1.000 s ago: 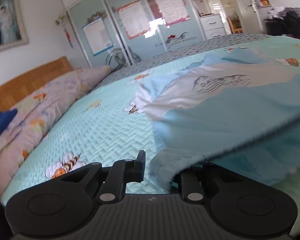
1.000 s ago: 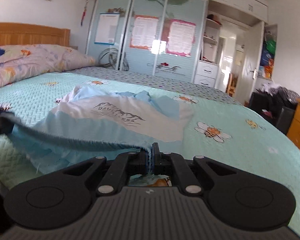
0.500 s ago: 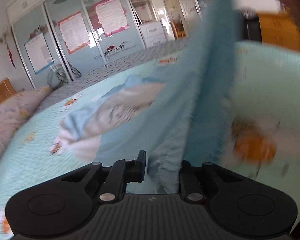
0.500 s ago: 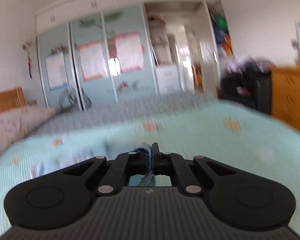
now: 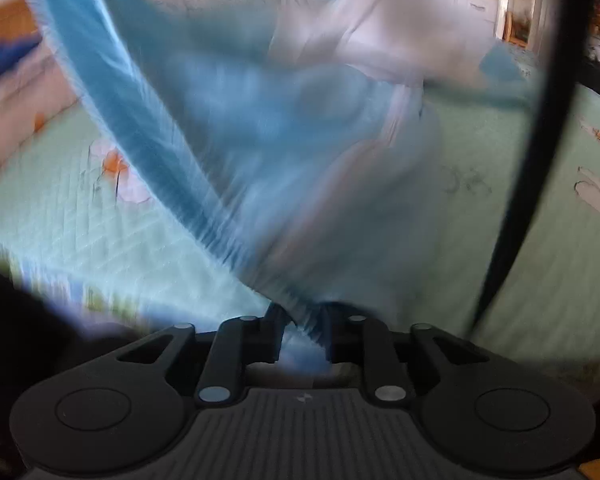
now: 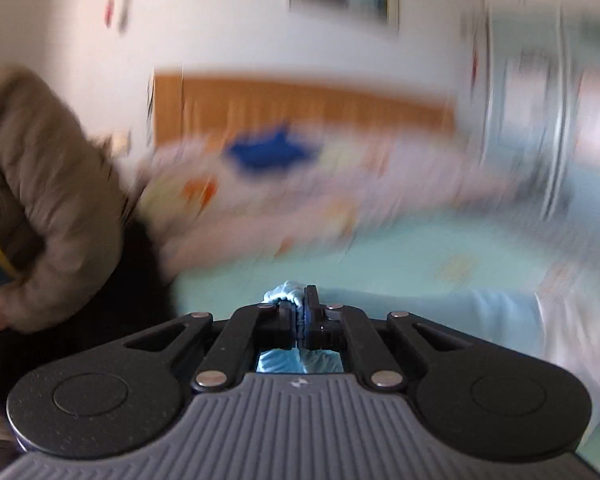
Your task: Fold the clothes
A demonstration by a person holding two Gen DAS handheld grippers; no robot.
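Both views were smeared with motion, so I read only the broad shapes. My left claw was clamped on a bunched edge of the blue-and-white garment; the cloth rose straight out from between its jaws and fanned up and away over the green quilted bed, lifted off the quilt rather than spread flat. Its darker blue hem ran as a long band from the claw up toward the upper left of that view, and the white part hung farther off, toward the upper right. That band gave me the garment's long line: forward and leftward from the left claw.

My right claw was clenched on a small wad of the same pale blue fabric, which poked out above and showed again below the closed jaws. More pale cloth trailed low to that claw's right. This claw faced the wooden headboard and the pillows, with the person's brown sleeve at its left.

I judged the cloth was hanging between the two claws, neither one nearer. The fold would depend on laying it down along that hem line. How far folded it was, I could not tell.
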